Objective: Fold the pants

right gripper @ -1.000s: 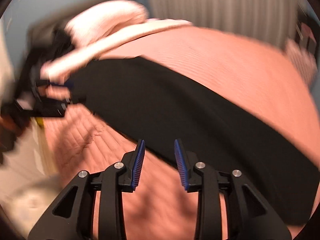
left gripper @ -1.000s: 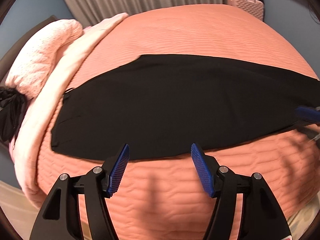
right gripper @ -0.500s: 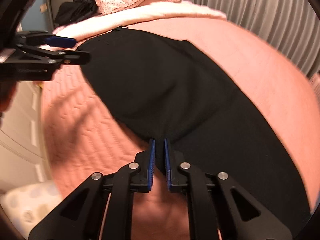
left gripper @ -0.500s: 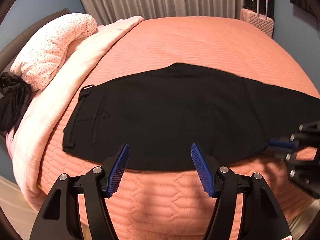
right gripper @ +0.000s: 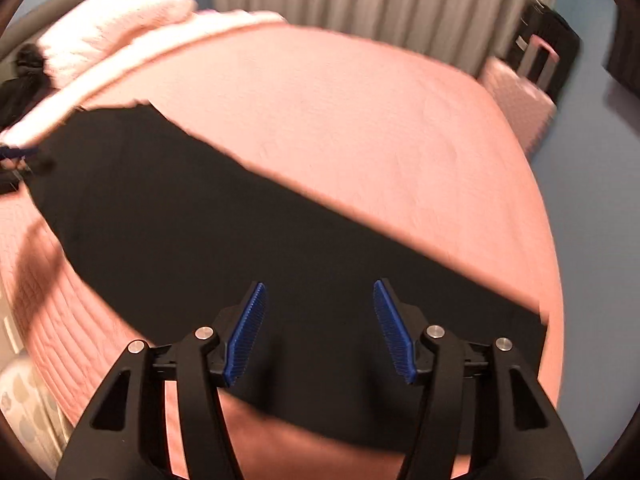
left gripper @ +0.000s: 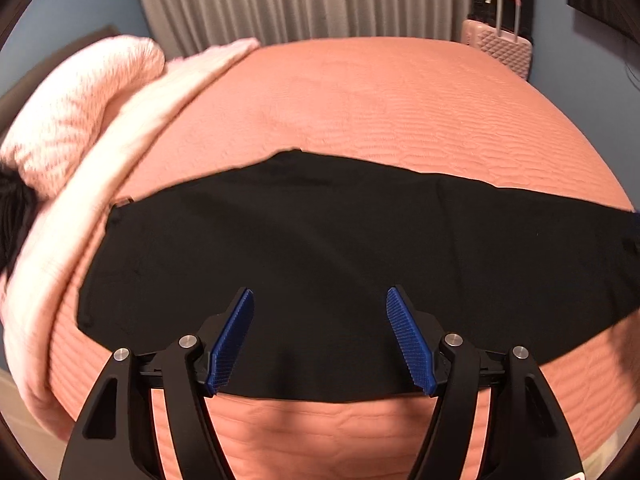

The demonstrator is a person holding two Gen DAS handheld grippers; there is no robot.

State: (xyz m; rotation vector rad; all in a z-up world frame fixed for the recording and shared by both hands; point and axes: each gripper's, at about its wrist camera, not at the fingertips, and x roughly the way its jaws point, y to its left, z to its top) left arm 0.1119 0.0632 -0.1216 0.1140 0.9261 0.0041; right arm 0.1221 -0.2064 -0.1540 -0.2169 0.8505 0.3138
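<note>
Bed (left gripper: 380, 100) biggest, its cover carrying the pants (left gripper: 320, 248), flat, lengthwise, already halved leg-on-leg I'd judge. My left gripper (left gripper: 320, 336) hangs over their near edge, jaws wide, empty; right gripper (right gripper: 318, 328) likewise, wide, holding nothing, both placed for a grab.

You have one pair of black pants (left gripper: 320, 248), two grippers, one pink suitcase (left gripper: 500, 46), and what looks like one pillow (left gripper: 76, 108), blurred by motion.

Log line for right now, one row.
left tongs: open, empty | right tongs: open, empty | black pants: flat, lengthwise on bed | fold: not begun
</note>
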